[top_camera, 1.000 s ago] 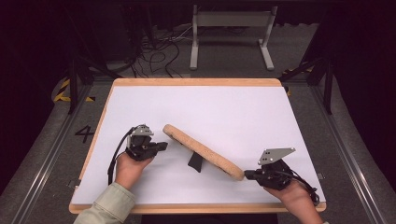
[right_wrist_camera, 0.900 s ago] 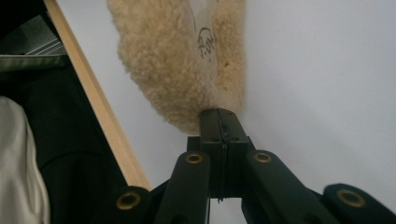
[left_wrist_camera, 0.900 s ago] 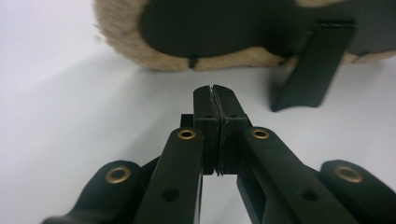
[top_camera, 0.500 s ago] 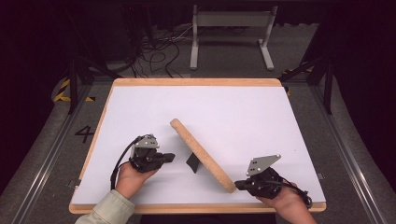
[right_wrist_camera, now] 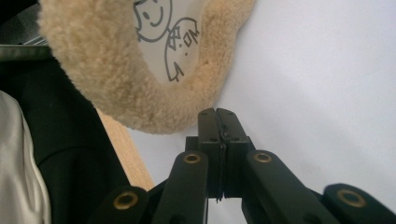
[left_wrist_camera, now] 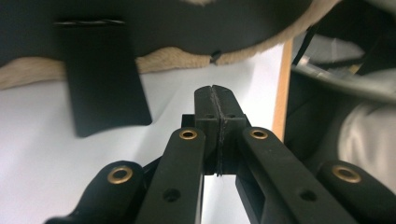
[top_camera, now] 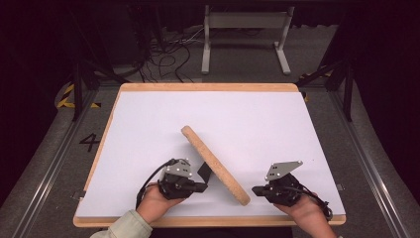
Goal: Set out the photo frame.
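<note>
Standing propped on its black kickstand [left_wrist_camera: 105, 79] in the lower middle of the high view, the plush-rimmed picture frame [top_camera: 214, 163] runs diagonally across the white table [top_camera: 148, 124]. Left gripper [top_camera: 202, 187] and right gripper [top_camera: 256, 190] flank it low in that view, both pinched fully shut and holding nothing. It looks light, stiff at its core, soft and grippy at its fleecy edge [right_wrist_camera: 140, 102]; that rim seems the safest place to pinch, since a nudge could tip it.

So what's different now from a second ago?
The fuzzy-rimmed frame, propped on its black stand, has swung round: its far end now points further up the table, its near end sits closer to the front edge. The left gripper slid right, toward the stand. The right gripper barely moved. Both stay shut and empty.
</note>
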A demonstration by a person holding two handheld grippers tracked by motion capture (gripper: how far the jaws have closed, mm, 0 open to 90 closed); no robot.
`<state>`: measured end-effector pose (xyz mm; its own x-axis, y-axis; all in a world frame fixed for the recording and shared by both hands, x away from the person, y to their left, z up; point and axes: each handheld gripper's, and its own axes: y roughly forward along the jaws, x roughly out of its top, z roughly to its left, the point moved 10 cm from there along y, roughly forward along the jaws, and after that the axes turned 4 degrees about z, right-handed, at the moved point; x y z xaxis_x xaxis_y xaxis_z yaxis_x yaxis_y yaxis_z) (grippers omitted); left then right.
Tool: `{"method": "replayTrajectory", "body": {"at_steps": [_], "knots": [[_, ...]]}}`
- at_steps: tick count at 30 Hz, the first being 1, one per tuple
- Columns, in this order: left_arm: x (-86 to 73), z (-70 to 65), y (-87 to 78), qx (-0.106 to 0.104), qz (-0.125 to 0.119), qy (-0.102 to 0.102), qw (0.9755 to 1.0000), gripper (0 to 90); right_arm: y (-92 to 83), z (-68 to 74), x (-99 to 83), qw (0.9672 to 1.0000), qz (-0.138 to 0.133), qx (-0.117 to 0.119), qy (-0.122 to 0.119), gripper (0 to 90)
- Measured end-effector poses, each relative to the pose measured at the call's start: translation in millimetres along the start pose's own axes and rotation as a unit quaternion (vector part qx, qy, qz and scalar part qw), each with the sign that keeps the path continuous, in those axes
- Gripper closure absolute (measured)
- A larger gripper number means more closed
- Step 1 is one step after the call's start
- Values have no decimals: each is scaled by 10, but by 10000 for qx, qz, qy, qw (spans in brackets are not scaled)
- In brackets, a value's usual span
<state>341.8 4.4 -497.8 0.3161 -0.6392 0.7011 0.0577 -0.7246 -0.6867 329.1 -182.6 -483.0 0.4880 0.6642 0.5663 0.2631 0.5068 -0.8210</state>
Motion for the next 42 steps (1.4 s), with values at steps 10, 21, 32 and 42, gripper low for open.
{"method": "replayTrajectory", "body": {"at_steps": [10, 21, 32, 42], "knots": [[51, 114, 374, 491, 156, -236, 9984, 900, 16, -28, 0, 10000, -20, -67, 53, 897], [50, 277, 382, 880, 148, -761, 9931, 900, 9, -32, -2, 9999, -52, -72, 70, 897], [74, 526, 321, 1122, 17, -663, 9915, 900, 44, -15, -18, 9999, -23, -55, 83, 891], [54, 723, 245, 1226, -99, -941, 9879, 900, 101, 5, 15, 9998, -76, -156, 50, 893]]}}
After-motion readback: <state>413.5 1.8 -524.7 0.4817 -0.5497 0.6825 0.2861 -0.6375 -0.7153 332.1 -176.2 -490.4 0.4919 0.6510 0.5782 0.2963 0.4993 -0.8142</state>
